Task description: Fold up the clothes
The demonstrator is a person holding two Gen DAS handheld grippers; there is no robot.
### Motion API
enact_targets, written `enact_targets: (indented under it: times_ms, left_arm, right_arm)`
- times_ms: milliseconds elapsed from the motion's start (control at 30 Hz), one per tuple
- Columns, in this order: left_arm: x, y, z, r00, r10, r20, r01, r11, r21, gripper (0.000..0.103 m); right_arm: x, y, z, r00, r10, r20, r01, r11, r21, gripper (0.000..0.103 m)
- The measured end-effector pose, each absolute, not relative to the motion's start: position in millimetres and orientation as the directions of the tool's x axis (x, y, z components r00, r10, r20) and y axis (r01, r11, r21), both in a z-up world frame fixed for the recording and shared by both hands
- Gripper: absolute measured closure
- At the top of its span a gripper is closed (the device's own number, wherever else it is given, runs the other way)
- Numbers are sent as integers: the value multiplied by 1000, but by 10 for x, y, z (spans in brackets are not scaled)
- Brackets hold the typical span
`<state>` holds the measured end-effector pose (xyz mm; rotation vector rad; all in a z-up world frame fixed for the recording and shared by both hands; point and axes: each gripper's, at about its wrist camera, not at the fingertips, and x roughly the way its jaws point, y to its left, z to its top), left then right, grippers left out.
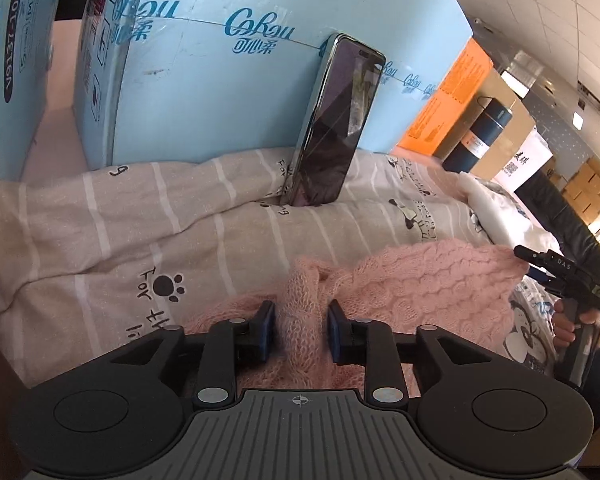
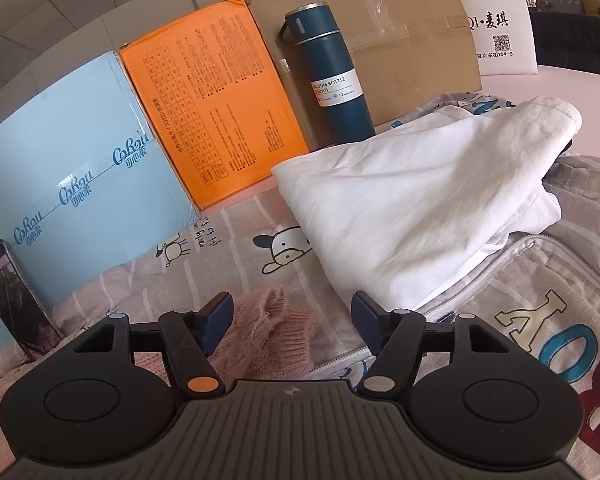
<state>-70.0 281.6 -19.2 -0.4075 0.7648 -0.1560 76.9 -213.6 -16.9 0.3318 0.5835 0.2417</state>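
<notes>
A striped grey-beige bedsheet (image 1: 112, 236) printed with paw marks and cartoon cows covers the whole work surface. Along its far edge stand boxes: two light blue cartons (image 1: 220, 92) show in the left wrist view, one at the far left and one in the middle, and to their right come one orange box (image 2: 216, 120) and one brown cardboard box (image 2: 404, 36), all closed, so their contents cannot be told. One white paper bag (image 2: 500, 28) with a QR code stands at the far right. Three garments lie on the sheet: one pink cable-knit sweater (image 1: 412, 288) near the middle, one white garment (image 2: 412, 208) folded loosely to its right, and one grey zip-up garment (image 2: 540, 320) with large coloured letters, on which the white one partly rests. One dark blue vacuum bottle (image 2: 332, 76) stands upright against the cardboard box, just behind the white garment. One smartphone (image 1: 332, 128) leans upright against the middle blue carton, its lower edge sunk into the sheet. The left gripper (image 1: 302, 326) has a bunched ridge of the pink sweater rising between its jaws, which stand narrowly apart with the pads beside the knit rather than squeezing it. The right gripper (image 2: 292, 320) hovers with its jaws wide apart over a pink ribbed cuff at the sweater's right edge, close to the grey garment's zipper.
</notes>
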Motion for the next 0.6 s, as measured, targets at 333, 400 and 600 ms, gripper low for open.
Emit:
enact_targets:
  times_ms: [333,400,600]
  left_arm:
    - [-1268,2690,32,827,205,-523,-354,914,-201,11]
    - [-1481,2656,15,839,220,-498,-382,889,-251,11]
    - [-2063,2558,-103,869,212,-448,-403,829,-388,5]
  right_arm:
    - [740,-2157,-145,807,329,-491,-129,909,397,27]
    - [705,-2171,-116,807,325,-493,-115,906,408,25]
    - [590,-2266,-101,752,407,-519,-87,841,533,18]
